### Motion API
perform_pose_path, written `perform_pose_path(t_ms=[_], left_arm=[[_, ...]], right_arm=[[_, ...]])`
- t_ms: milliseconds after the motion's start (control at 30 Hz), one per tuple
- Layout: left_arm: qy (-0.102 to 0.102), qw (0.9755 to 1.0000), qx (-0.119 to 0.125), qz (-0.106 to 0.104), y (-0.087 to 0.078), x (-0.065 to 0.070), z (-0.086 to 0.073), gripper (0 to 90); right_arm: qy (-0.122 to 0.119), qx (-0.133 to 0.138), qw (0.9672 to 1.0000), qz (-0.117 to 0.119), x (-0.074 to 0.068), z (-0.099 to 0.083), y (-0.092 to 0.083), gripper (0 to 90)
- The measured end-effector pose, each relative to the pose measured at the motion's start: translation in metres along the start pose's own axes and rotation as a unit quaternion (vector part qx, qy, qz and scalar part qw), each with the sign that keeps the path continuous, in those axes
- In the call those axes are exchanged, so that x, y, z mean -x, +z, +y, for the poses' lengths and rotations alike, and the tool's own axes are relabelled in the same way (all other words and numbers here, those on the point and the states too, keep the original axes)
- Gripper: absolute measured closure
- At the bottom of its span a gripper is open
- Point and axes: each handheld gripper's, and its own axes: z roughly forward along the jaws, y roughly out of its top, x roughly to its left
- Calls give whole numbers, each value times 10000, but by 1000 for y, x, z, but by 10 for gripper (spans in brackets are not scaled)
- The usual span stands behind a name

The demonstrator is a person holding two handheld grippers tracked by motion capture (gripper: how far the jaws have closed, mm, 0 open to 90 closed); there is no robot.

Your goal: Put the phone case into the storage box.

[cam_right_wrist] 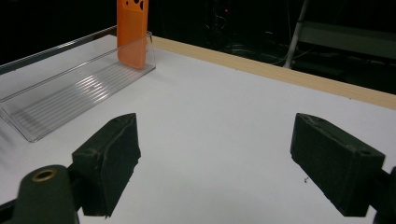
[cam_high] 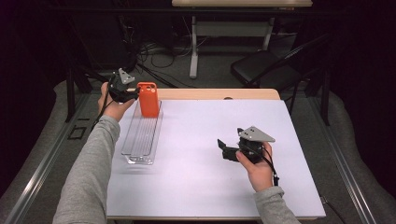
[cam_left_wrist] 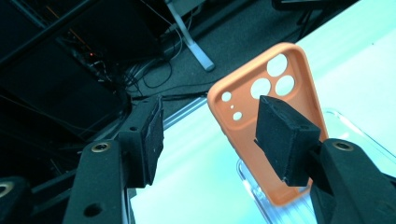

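Note:
An orange phone case (cam_high: 148, 99) stands upright at the far end of a clear ribbed plastic tray (cam_high: 140, 140). My left gripper (cam_high: 133, 93) is just left of the case, at its top. In the left gripper view the jaws (cam_left_wrist: 215, 121) stand apart with nothing pressed between the pads, and the case (cam_left_wrist: 243, 135), camera holes up, sits just beyond the right pad over the tray (cam_left_wrist: 355, 130). My right gripper (cam_high: 229, 142) hovers low over the white table at the right, open (cam_right_wrist: 215, 158) and empty. In its view the case (cam_right_wrist: 132, 32) and tray (cam_right_wrist: 70, 98) lie far off at upper left.
The white tabletop (cam_high: 210, 177) has a wooden strip (cam_high: 219, 94) along its far edge. A black chair (cam_high: 261, 67) and a desk leg (cam_high: 194, 51) with cables stand on the floor beyond. Both grey-sleeved forearms enter from below.

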Motion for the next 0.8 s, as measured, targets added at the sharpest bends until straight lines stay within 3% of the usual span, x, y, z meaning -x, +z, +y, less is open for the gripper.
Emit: perform_pose_path(t_ms=[233,400,500,800], left_arm=[[-263,9993,127,-250,-9,0,5,367],[-334,9984,169,-418,-13,3,8,337],[-458,9971,101,-599,-15,4,8,307],[-737,9936,40,-854,-22,5,9,258]], right_arm=[[-21,-7,10000,1,-1,1,1,152],[-56,-44,10000,-12,-2,1,1,151],[-70,-40,10000,-12,-3,1,2,149],[-50,-47,10000,-17,-3,2,1,144]])
